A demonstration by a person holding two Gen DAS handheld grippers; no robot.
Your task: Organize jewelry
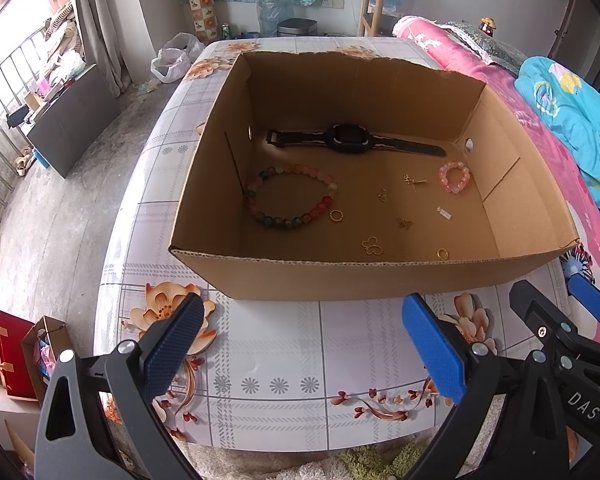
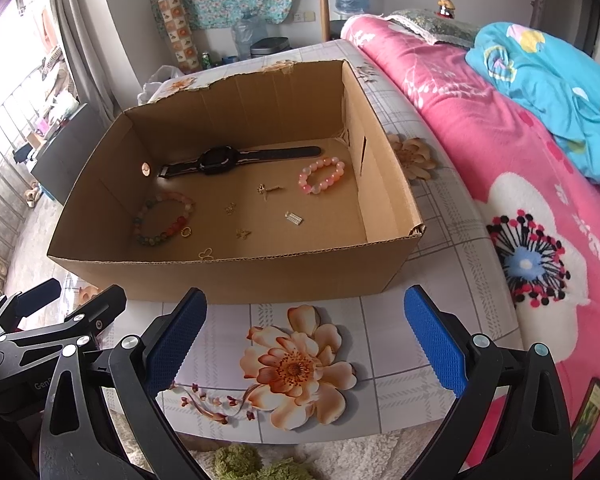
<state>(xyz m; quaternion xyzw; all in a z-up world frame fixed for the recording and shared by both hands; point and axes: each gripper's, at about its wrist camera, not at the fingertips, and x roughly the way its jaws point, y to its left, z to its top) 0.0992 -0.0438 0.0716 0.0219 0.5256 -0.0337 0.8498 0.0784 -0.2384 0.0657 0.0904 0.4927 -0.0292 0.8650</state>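
Observation:
An open cardboard box (image 1: 300,276) (image 2: 260,276) stands on the floral table. Inside lie a black watch (image 1: 348,141) (image 2: 220,162), a multicoloured bead bracelet (image 1: 260,204) (image 2: 156,236), a small pink bead bracelet (image 1: 455,177) (image 2: 322,178), two gold rings (image 1: 336,215) (image 1: 443,254), and small gold and silver charms (image 1: 373,246) (image 2: 294,218). My left gripper (image 1: 304,352) is open and empty, in front of the box's near wall. My right gripper (image 2: 304,344) is open and empty, also in front of the box, to the right of the left one.
A bed with a pink blanket (image 2: 500,160) and a blue quilt (image 2: 548,76) runs along the table's right side. The floor (image 1: 52,220) drops off to the left. Gift bags (image 1: 16,356) stand at lower left. Water jugs and a bin stand past the table.

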